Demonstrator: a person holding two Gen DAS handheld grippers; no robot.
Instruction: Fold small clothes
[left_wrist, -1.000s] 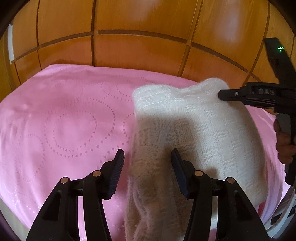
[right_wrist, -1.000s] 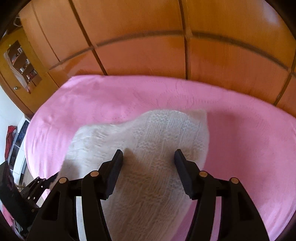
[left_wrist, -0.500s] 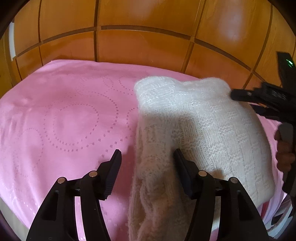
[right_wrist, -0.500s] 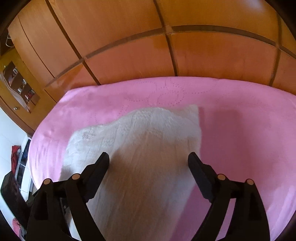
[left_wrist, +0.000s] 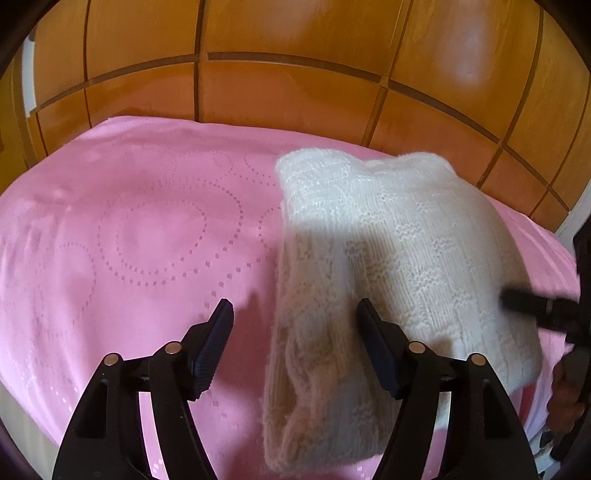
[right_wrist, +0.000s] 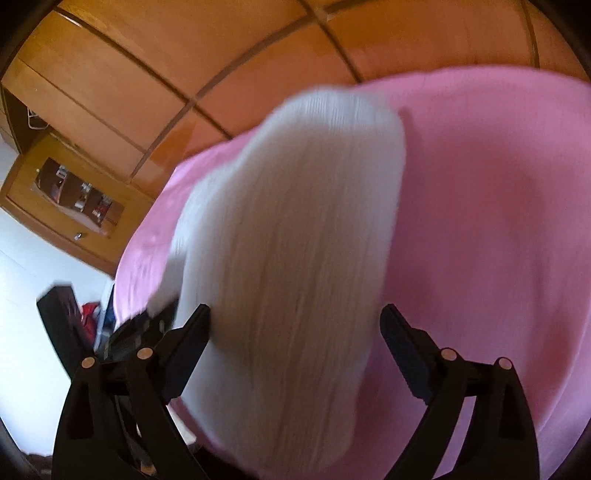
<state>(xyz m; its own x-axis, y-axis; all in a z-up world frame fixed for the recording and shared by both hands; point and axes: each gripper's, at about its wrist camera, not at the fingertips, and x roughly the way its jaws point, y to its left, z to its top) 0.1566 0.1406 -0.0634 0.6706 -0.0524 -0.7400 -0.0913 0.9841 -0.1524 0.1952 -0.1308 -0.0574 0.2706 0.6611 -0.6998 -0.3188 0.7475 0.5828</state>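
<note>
Knitwear fills the left wrist view: a cream-white, chunky-knit small garment (left_wrist: 399, 258), already doubled over, lies on the pink bedspread with dotted circle patterns (left_wrist: 129, 240), in front of the orange-brown wooden panelled wall (left_wrist: 295, 92). The left gripper (left_wrist: 295, 343) hangs just above the garment's near left edge, where a thick rolled fold runs toward the camera. Its jaws are opening, one pad over bare pink cloth and the other over the knit; neither presses on anything, so it holds nothing. At the right edge the other black gripper's finger (left_wrist: 532, 302) reaches over the garment's right side, with part of a person's hand (left_wrist: 565, 391) below it.

The right wrist view is smeared by motion. The same white garment (right_wrist: 295, 240) stretches away from the camera across the pink bedspread (right_wrist: 498, 221). The right gripper (right_wrist: 295, 339) stands wide and is opening further, the knit lying between its pads without being pinched.

Such wool looks light, soft and limp, thick enough to spring back, not slippery and not fragile. Best hold, I judge, is a deep bite over a doubled edge or corner, taking all layers together so that none peels away.
</note>
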